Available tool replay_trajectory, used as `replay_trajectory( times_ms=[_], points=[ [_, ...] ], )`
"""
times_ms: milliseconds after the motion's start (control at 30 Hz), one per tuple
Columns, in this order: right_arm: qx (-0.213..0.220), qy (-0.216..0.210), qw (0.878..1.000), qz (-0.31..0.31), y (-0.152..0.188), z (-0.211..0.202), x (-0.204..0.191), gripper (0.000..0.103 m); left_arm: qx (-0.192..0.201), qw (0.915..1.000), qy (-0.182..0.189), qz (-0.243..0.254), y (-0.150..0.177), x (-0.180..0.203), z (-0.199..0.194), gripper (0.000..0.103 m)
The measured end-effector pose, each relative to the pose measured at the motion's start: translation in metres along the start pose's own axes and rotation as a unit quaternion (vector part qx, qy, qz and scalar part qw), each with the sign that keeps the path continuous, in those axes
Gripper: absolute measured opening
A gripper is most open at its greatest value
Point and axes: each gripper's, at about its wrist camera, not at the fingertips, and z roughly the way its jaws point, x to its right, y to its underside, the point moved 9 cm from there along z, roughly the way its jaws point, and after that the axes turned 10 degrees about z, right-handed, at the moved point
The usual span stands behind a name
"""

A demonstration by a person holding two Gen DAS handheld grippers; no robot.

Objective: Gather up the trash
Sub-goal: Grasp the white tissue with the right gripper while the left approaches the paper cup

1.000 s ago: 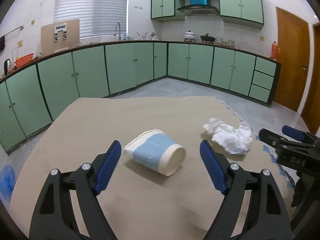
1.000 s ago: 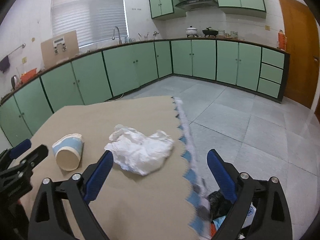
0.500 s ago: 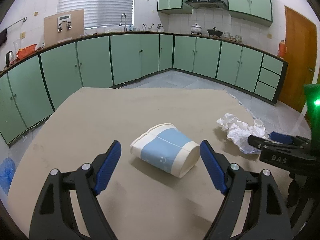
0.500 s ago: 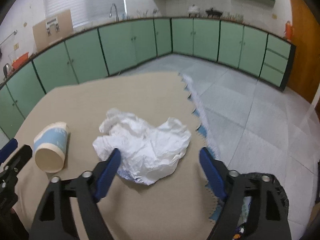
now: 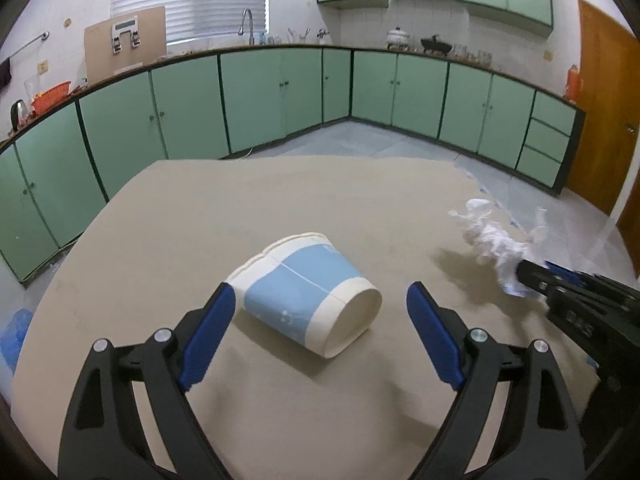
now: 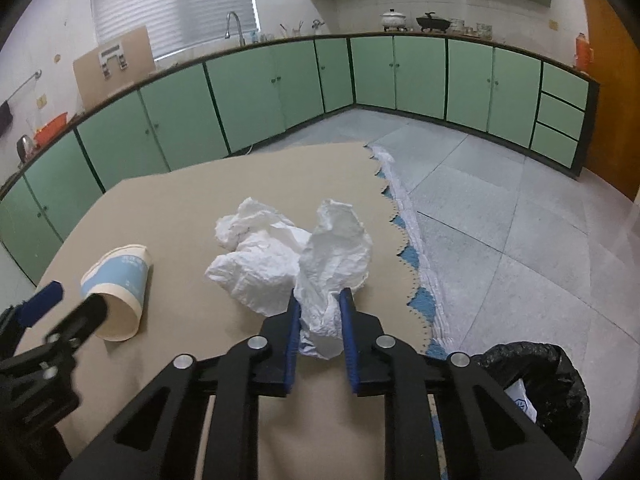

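Note:
A blue and white paper cup (image 5: 306, 292) lies on its side on the beige table (image 5: 280, 200). My left gripper (image 5: 320, 312) is open, its blue pads on either side of the cup and apart from it. My right gripper (image 6: 320, 312) is shut on a crumpled white paper (image 6: 312, 256) and holds it lifted over the table's right part. The paper (image 5: 492, 240) and the right gripper (image 5: 560, 284) also show at the right of the left wrist view. The cup (image 6: 118, 284) and the left gripper (image 6: 60, 308) show at the left of the right wrist view.
A black-lined trash bin (image 6: 536, 392) with some trash in it stands on the floor just past the table's right edge. Green cabinets (image 5: 280, 92) line the far walls. A blue bag (image 5: 16, 328) lies on the floor at the left.
My right gripper has closed on the crumpled paper and raised it off the table. My left gripper has moved closer around the cup and stays open.

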Motion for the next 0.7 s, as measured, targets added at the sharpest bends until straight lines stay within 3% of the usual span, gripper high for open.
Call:
replay_trajectory(
  times_ms=[233, 300, 367, 433, 567, 700],
  points=[
    [0.004, -0.009, 1.000, 0.008, -0.002, 0.000, 0.001, 0.019, -0.028, 0.9996, -0.008, -0.008, -0.004, 0.006, 0.019, 0.083],
    [0.003, -0.011, 1.000, 0.008, -0.001, 0.000, 0.001, 0.019, -0.035, 0.9994, -0.004, -0.004, -0.002, 0.009, 0.022, 0.072],
    [0.001, -0.011, 1.000, 0.009, -0.001, 0.000, 0.003, 0.019, -0.040, 0.9992, 0.002, -0.005, -0.002, 0.009, 0.025, 0.071],
    [-0.001, -0.011, 1.000, 0.009, -0.001, 0.000, 0.002, 0.019, -0.037, 0.9992, 0.007, -0.008, -0.002, 0.008, 0.024, 0.066],
    [-0.002, -0.006, 1.000, 0.006, -0.002, 0.001, 0.003, 0.019, -0.017, 0.9997, 0.018, -0.007, -0.005, 0.009, 0.017, 0.049],
    [0.005, -0.005, 1.000, -0.006, -0.003, 0.000, -0.002, 0.019, -0.010, 0.9994, 0.031, -0.009, -0.005, 0.010, 0.014, 0.047]
  ],
)
